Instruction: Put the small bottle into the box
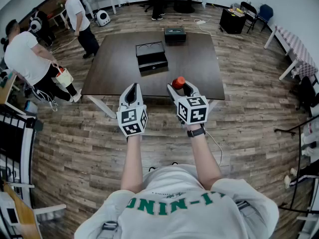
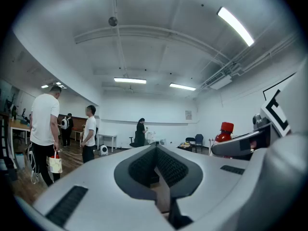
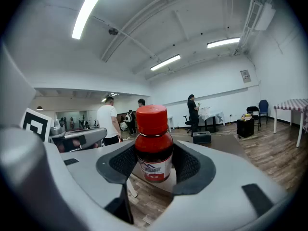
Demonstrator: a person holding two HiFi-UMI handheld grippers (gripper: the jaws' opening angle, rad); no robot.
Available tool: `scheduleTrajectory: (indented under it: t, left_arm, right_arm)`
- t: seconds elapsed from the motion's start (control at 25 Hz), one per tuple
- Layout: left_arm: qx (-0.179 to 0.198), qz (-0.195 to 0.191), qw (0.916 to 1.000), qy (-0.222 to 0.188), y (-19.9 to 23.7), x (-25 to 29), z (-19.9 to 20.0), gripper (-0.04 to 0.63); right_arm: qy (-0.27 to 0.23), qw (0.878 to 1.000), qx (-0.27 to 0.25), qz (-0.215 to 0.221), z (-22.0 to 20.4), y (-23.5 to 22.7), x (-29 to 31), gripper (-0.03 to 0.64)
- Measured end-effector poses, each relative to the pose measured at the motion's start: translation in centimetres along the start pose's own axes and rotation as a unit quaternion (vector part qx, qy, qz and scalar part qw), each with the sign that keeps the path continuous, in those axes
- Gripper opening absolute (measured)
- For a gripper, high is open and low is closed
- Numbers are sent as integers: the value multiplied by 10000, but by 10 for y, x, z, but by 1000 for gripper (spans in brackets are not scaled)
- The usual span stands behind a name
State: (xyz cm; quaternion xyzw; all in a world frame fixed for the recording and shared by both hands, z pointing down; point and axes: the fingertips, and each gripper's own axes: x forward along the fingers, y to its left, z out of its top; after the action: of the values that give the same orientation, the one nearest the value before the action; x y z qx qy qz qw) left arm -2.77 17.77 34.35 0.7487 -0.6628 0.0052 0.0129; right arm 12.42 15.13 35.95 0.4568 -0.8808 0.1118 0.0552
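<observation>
**Operator:** Presently, what does the right gripper (image 1: 182, 88) hold?

**Observer:** Its pads pinch the small bottle (image 3: 153, 146), which stands upright between them with its red cap up.

**Operator:** And the left gripper (image 2: 155, 149)?

**Observer:** Its fingers are pressed together with nothing between them. It sits at 9 o'clock of the right gripper, near it.

**Operator:** Where is the bottle relative to the box (image 1: 152, 57)?

**Observer:** At about 5 o'clock from the box, over the near edge of the table (image 1: 114, 68), well apart from it. The box lies open. The bottle's base is possibly clear of the table; the head view does not settle it.
</observation>
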Motion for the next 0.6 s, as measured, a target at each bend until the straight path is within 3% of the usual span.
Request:
scheduleTrajectory:
  t: [0.16,0.4,0.6]
  left_arm:
    - [-406,-292,9987,-106,-19,4,-3,14]
    - [-253,-109,9996,59,-45,9,-18,14]
    - [25,-3,9984,561,-58,13,-41,12]
  right_arm:
    - [-11,9999,80,-75,-2,-18,-9,229]
    - [-16,9998,-45,-183,-9,-45,-26,229]
    - [-95,9984,-410,-389,-12,-59,-30,229]
